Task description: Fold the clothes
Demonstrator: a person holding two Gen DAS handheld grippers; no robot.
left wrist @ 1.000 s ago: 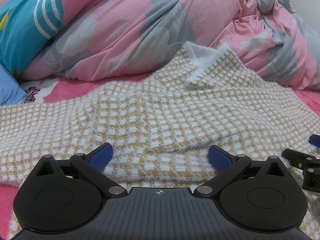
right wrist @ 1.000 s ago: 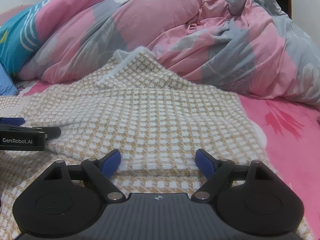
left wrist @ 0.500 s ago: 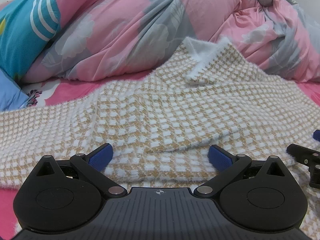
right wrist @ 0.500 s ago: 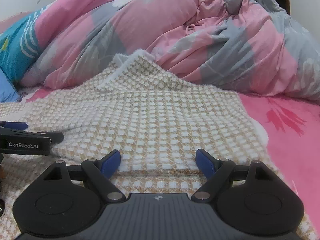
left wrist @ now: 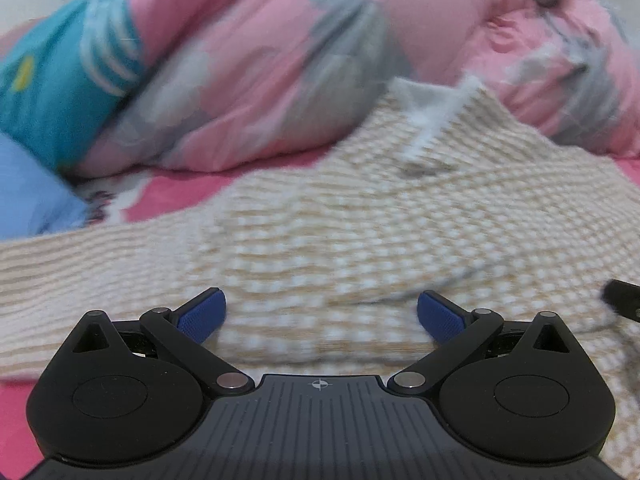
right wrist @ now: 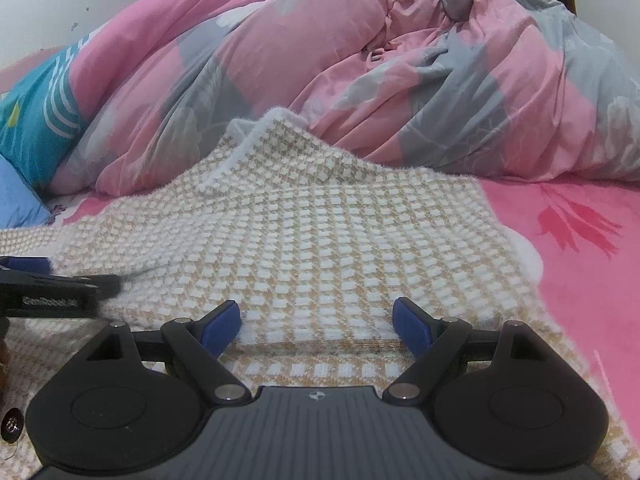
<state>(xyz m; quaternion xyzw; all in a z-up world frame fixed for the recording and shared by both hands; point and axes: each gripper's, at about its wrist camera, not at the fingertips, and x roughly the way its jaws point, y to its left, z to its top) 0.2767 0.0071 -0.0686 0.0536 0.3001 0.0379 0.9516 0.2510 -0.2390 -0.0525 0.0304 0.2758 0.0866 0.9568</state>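
A fuzzy tan-and-white checked sweater [right wrist: 320,240] lies spread flat on a pink bedsheet [right wrist: 580,264], its far edge (the white-trimmed neckline) propped slightly against a heaped pink-and-grey comforter [right wrist: 400,60]. The left gripper [left wrist: 320,316] hangs low over the near part of the sweater with its blue fingers [left wrist: 200,314] spread wide apart; the knit shows between them, but neither pad presses on it, so the gripper is released. A folded layer of the sweater, with its fuzzy edge running across the left wrist view, lies just ahead of those fingers. The left wrist view is blurred, so finer detail of the weave cannot be told there. The right gripper [right wrist: 316,326] is likewise spread wide and grasps nothing, its blue fingers [right wrist: 412,324] standing either side of the sweater's hem, just above the fabric. In the right wrist view the left gripper's black body enters from the left edge, resting near the sweater's surface. A teal pillow with white stripes [right wrist: 36,120] sits at the far left beside the comforter, with a light blue cushion [right wrist: 20,196] below it. A dark button [right wrist: 11,424] shows at the lower left edge of the right wrist view.
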